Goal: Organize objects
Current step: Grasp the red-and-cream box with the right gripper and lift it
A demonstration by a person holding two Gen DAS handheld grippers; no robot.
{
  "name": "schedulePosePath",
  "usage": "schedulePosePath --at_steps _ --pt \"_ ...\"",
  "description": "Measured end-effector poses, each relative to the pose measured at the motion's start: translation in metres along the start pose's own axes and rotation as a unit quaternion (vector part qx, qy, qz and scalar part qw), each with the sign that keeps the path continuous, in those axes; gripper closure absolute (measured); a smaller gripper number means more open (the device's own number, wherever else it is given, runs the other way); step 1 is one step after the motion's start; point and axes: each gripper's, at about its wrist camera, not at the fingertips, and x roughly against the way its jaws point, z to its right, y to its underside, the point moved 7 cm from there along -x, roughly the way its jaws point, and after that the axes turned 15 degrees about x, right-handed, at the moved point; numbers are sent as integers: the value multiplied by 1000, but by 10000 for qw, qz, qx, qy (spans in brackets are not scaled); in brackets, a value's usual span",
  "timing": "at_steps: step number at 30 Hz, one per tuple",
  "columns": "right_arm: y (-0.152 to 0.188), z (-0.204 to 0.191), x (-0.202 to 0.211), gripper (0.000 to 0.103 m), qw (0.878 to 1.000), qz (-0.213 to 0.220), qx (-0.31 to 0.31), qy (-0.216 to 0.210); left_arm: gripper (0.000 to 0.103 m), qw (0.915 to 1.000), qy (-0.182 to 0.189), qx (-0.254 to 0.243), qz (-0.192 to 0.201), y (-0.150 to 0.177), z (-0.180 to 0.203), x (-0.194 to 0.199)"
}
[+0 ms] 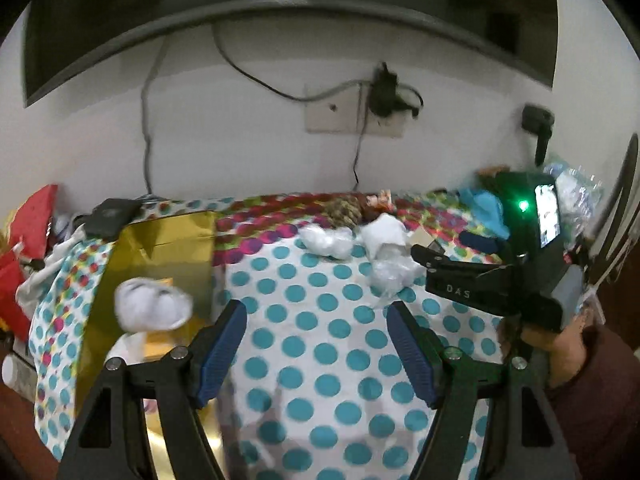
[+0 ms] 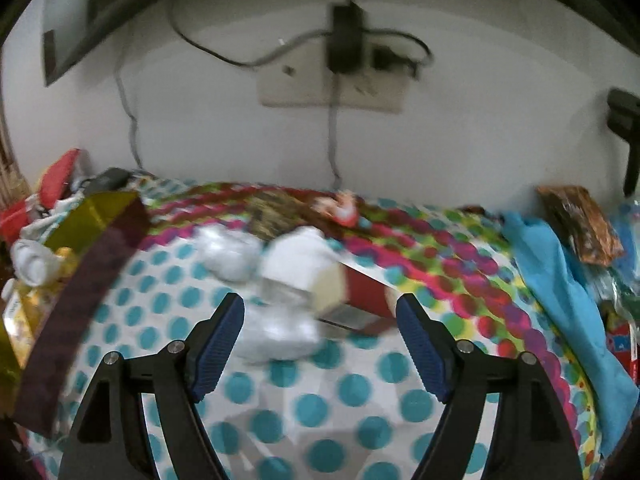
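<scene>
A gold box [image 1: 160,248] stands open at the left of the polka-dot cloth [image 1: 320,360]. A white crumpled bundle [image 1: 154,308] is blurred over the box's opening, left of my open, empty left gripper [image 1: 316,340]. Several white crumpled bags [image 1: 384,256] lie further back. In the right wrist view my right gripper [image 2: 320,332] is open and empty, just short of a clear white bag [image 2: 280,332]. Other white bundles [image 2: 228,256] and a red box [image 2: 360,292] lie behind it. The gold box [image 2: 92,216] stands at the left. The right gripper body [image 1: 500,280] shows in the left wrist view.
A wall with a socket plate [image 1: 352,112], plugs and cables closes off the back. Red packaging and clutter [image 1: 24,240] sit at far left. A blue cloth [image 2: 560,280] and packets [image 2: 580,224] lie at the right edge. A brown woven item [image 1: 344,208] lies at the back.
</scene>
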Motion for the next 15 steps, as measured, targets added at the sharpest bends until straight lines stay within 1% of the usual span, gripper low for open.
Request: schedulePosePath --at_steps 2,4,5,6,10,13,14,15 --pt "7 8 -7 27 9999 -91 -57 -10 28 9999 -8 -90 -110 1 10 -20" --pt "11 12 -15 27 9998 -170 -63 21 28 9996 -151 -127 -192 0 18 -41" --pt "13 13 -18 27 9998 -199 -72 -5 28 9995 -168 -159 -208 -1 20 -48" --pt "13 14 -22 27 9997 -212 -91 -41 28 9992 -265 -187 -224 -2 22 -57" --pt "11 17 -32 29 9997 -220 -79 -89 28 9980 -491 -311 -243 -5 30 -80" --pt "8 17 -37 39 9995 -236 -100 -165 28 9972 -564 -384 -305 -7 37 -95" --pt "7 17 -39 46 9994 -240 -135 -214 28 9973 -551 -375 -323 -8 38 -98" --pt "7 18 -41 47 9992 -261 -169 -257 28 9974 -529 -351 -344 -8 40 -101"
